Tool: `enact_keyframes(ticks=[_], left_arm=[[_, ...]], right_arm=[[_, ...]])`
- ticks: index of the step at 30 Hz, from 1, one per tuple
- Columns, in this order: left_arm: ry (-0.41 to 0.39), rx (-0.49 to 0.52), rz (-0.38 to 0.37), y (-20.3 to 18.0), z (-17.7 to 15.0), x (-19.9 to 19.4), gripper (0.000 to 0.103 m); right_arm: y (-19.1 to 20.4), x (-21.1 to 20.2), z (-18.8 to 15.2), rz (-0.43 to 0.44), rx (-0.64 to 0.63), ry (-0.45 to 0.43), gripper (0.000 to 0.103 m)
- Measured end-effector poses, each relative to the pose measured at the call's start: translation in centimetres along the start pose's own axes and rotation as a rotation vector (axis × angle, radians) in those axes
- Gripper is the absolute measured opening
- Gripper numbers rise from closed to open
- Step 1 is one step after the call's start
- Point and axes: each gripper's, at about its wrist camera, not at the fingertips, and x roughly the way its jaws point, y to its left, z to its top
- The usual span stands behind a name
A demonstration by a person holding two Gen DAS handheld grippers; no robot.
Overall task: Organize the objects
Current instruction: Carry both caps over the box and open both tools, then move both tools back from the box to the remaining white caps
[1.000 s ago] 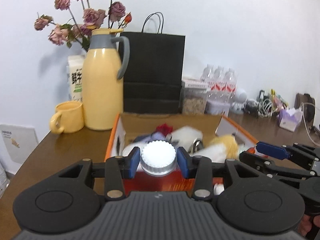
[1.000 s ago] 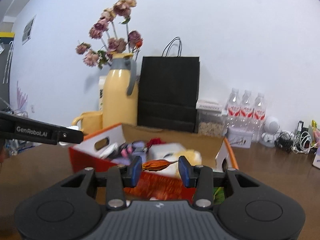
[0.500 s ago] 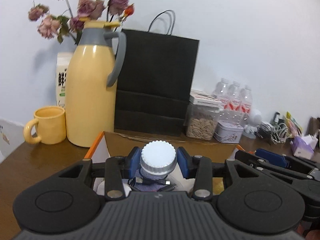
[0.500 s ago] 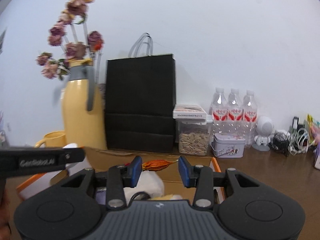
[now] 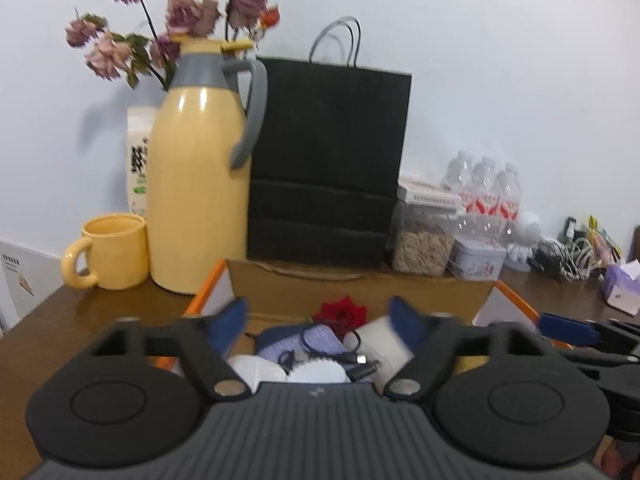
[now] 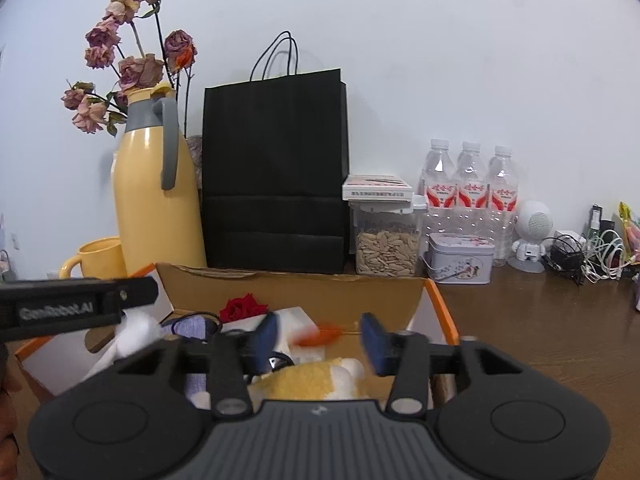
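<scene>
An orange cardboard box (image 5: 360,284) (image 6: 288,284) holds a red rose (image 5: 340,312) (image 6: 242,307), a purple cloth (image 5: 316,340), a black cable (image 5: 352,360) and a yellow and white plush toy (image 6: 316,380). My left gripper (image 5: 318,320) is open above the box. The white ribbed cap of a bottle (image 5: 318,372) sits below it, free of the fingers. My right gripper (image 6: 318,338) is open over the box. A small orange item (image 6: 320,334) is blurred between its fingers, touching neither.
Behind the box stand a yellow thermos (image 5: 200,184) with dried flowers, a yellow mug (image 5: 112,252), a black paper bag (image 5: 328,160), a seed jar (image 6: 386,240), a tin (image 6: 460,258), three water bottles (image 6: 468,184) and cables (image 6: 588,256).
Both grippers opened over the box. The left one let go of the white-capped bottle, which dropped lower. The right one released the orange item.
</scene>
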Motion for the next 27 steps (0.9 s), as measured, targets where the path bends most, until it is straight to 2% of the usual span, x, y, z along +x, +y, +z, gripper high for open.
enact_keyframes(ticks=[1,3,17,27], left_arm=[[-0.011,-0.001,0.018,0.0,0.0,-0.2,0.103],[-0.038,0.003,0.054,-0.1,0.1,-0.5,0.103],[-0.058,-0.016,0.028,0.1,0.7,-2.0,0.103],[-0.101,0.029,-0.021,0.2,1.8,-6.5,0.103]], right_arm=[[-0.1,-0.2,0.0,-0.007,0.006,-0.008,0.089],[-0.2,-0.7,-0.1,-0.019,0.011,-0.03,0.101],[-0.1,-2.2,0.2,-0.002,0.02,-0.058,0.103],[0.8,-5.8,0.7,0.021,-0.012,-0.093,0.103]])
